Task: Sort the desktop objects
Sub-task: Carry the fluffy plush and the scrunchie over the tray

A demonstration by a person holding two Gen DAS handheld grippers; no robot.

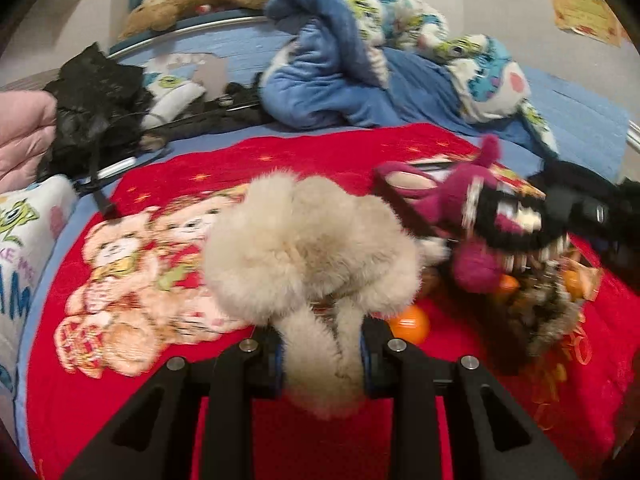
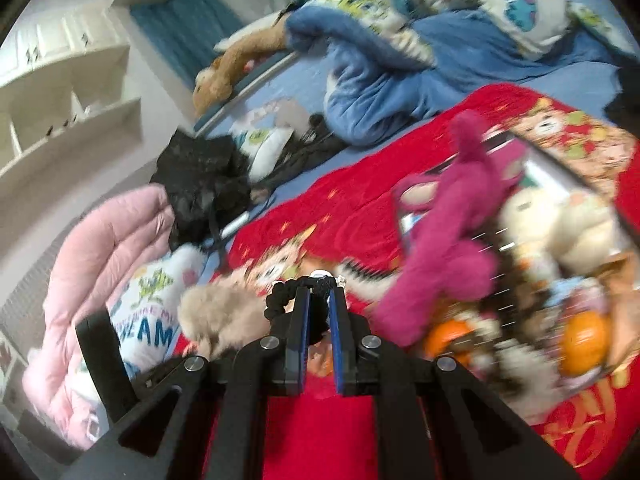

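Observation:
My left gripper (image 1: pixel 322 354) is shut on a cream fluffy plush (image 1: pixel 308 252) and holds it over the red blanket (image 1: pixel 132 392). The plush hides the fingertips. My right gripper (image 2: pixel 320 300) is shut on a black cord (image 2: pixel 298 286) from which a magenta plush (image 2: pixel 448 240) hangs, blurred. In the left wrist view the magenta plush (image 1: pixel 460 216) hangs to the right of the cream plush. The cream plush also shows in the right wrist view (image 2: pixel 216 316), left of my right gripper.
A pile of toys with orange balls (image 2: pixel 584 340) and a white plush (image 2: pixel 568 224) lies to the right. An orange ball (image 1: pixel 410 318) lies under the cream plush. A blue quilt (image 1: pixel 332 76), a black bag (image 1: pixel 92 108) and a pink jacket (image 2: pixel 104 264) lie around the blanket.

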